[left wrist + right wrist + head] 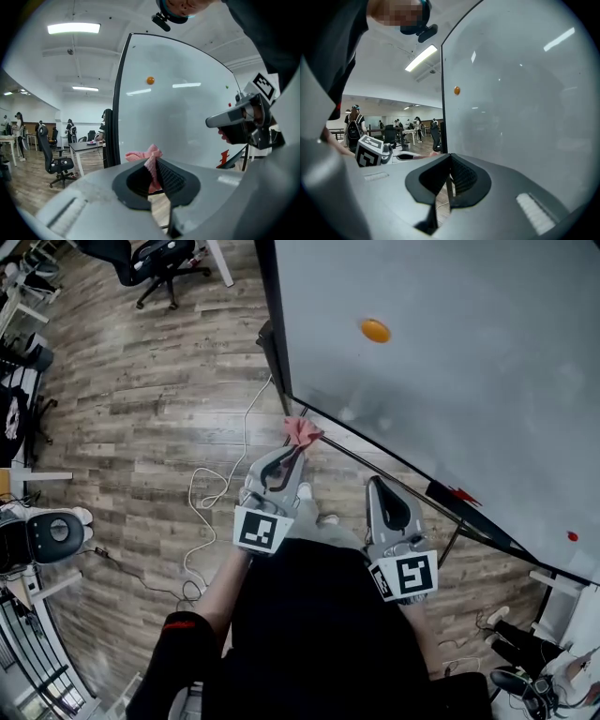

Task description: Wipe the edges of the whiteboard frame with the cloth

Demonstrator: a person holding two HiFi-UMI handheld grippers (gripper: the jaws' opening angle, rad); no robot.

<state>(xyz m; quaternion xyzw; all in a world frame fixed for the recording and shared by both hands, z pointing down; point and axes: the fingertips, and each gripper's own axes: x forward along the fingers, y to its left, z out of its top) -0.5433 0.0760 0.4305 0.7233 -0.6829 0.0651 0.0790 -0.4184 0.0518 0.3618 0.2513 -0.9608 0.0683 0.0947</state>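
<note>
Head view: one pink cloth [303, 431] pinched in left gripper [298, 452], right up at the lower corner of the black whiteboard frame [273, 334]. Right gripper [374, 483] squeezed together on nothing, near the frame's bottom edge. Two grippers total, one whiteboard [469, 381], one orange magnet [375, 330].

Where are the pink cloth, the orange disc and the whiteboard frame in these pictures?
pink cloth [303, 431]: head view, middle of the bunched tuft.
orange disc [376, 330]: head view, its centre.
whiteboard frame [118, 98]: left gripper view, the dark left edge.
</note>
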